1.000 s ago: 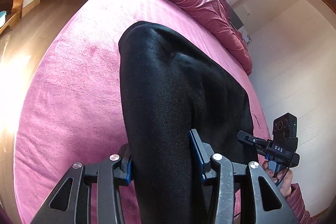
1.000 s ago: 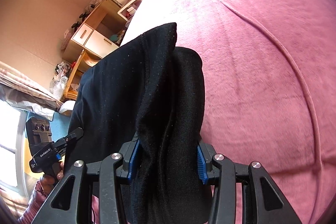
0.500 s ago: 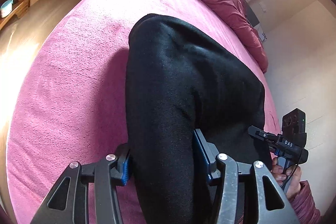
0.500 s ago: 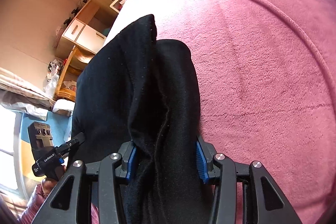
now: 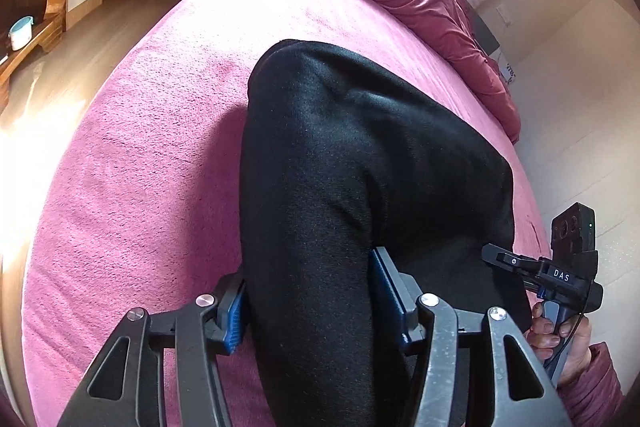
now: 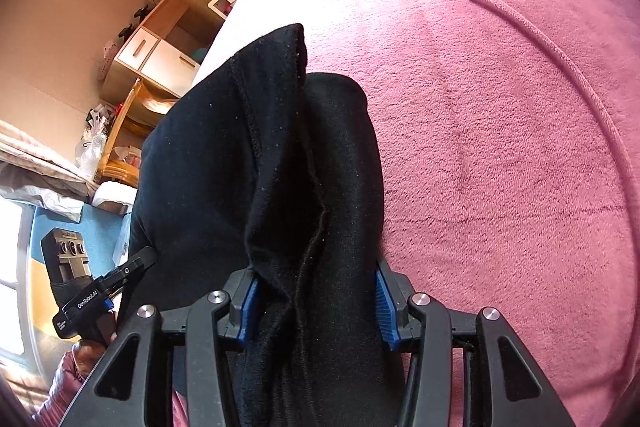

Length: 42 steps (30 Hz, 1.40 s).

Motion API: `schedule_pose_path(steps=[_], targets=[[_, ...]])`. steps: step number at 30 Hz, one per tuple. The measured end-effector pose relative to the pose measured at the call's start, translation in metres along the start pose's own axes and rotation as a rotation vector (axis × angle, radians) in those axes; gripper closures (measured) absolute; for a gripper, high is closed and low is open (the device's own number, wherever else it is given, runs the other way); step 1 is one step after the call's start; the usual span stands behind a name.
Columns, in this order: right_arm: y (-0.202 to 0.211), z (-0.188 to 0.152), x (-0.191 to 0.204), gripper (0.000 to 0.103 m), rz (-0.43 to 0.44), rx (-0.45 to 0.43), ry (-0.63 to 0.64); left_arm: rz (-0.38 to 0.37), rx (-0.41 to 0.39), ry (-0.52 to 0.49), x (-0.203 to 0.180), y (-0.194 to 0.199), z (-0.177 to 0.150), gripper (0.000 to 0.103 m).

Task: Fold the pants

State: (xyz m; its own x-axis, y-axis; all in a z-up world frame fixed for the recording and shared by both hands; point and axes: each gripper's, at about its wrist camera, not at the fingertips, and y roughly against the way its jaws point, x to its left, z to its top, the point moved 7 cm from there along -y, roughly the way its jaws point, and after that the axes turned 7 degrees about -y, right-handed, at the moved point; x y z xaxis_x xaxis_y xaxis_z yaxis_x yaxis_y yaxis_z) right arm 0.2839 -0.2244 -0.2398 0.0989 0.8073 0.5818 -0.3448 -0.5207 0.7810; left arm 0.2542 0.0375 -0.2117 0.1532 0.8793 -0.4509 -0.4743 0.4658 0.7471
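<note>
Lying folded on the pink bed, black pants, with left gripper just opening around the cloth, right gripper clamping a bunched edge.

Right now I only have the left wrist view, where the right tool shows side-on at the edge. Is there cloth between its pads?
Observer: Yes. In the right wrist view the black pants fill the right tool, touching both blue pads.
Reviewer: One layer or several?
Observer: Several bunched folds, with a stitched seam running up the left fold.
Reviewer: Is the bedspread flat past them?
Observer: Mostly, but a long raised ridge curves across the pink bedspread on the right.
</note>
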Motion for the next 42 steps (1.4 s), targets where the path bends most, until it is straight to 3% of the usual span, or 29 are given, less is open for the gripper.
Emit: schedule_pose_path(steps=[4, 11, 21, 32, 38, 42], targets=[[-0.001, -0.001, -0.003, 0.049, -0.001, 0.002, -0.03, 0.012, 0.003, 0.014, 0.002, 0.003, 0.001, 0.037], [0.009, -0.004, -0.006, 0.038, -0.033, -0.006, -0.071, 0.116, -0.021, -0.051, -0.013, 0.029, 0.005, 0.036], [0.061, -0.031, 0.003, 0.038, -0.155, -0.124, -0.01, 0.189, -0.175, -0.13, -0.043, 0.1, -0.003, 0.036], [0.113, -0.1, 0.053, 0.036, -0.206, -0.256, 0.124, 0.261, -0.292, -0.178, -0.07, 0.179, -0.052, 0.036], [0.13, -0.14, 0.083, 0.034, -0.311, -0.373, 0.216, 0.373, -0.338, -0.196, -0.08, 0.207, -0.087, 0.036], [0.139, -0.16, 0.099, 0.031, -0.364, -0.436, 0.255, 0.406, -0.354, -0.158, -0.082, 0.216, -0.109, 0.036]])
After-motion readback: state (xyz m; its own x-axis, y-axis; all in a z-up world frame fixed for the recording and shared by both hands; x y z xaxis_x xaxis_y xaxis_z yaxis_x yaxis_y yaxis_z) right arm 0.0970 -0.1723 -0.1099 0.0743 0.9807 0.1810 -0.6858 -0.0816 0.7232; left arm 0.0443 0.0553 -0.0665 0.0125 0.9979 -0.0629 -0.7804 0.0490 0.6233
